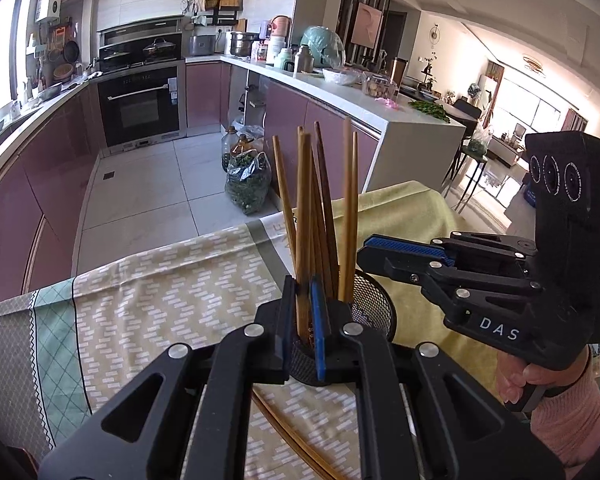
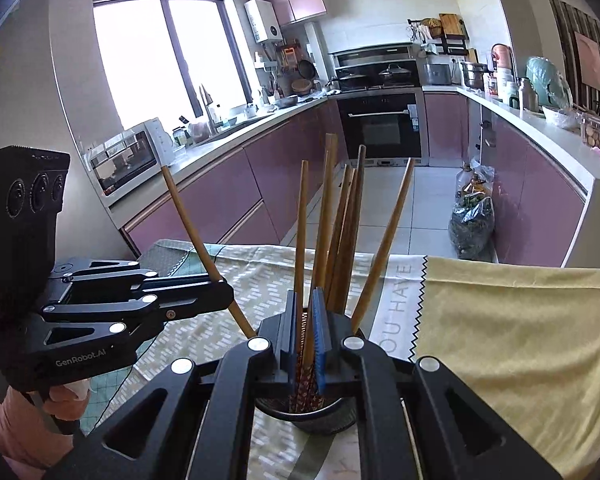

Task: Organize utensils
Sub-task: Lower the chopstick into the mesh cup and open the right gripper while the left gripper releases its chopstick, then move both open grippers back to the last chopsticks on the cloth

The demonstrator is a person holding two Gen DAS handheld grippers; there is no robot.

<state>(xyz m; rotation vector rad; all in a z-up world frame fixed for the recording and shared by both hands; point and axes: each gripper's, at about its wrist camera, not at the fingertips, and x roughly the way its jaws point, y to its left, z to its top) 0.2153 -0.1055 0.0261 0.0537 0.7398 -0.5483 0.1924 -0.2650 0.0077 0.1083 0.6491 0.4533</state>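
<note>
Both wrist views, chopsticks going into the holder. Your left gripper [image 1: 300,312] is closed on 1 chopstick [image 1: 302,216], which stands nearly upright between its pads at lower centre of the left view; its lower end is hidden behind the jaws, at or just inside the rim of the mesh holder [image 1: 374,300]. In the right view the same stick slants toward the upper left of the frame, so its long axis leans off vertical. Your right gripper [image 2: 304,328], seen at lower centre of its own view, is closed on a second chopstick [image 2: 300,248], directly over the mesh holder [image 2: 320,416]. About 6 more chopsticks [image 2: 342,240] already stand fanned in the cup, just beside both held ones. Both sticks probably need only a short drop, the right hand's looking the better centred. The standing bundle crowds the opening and could deflect either tip. Another chopstick [image 1: 288,436] lies loose on the patterned cloth [image 1: 160,292] covering the worktop, at the bottom of the left frame.
</note>
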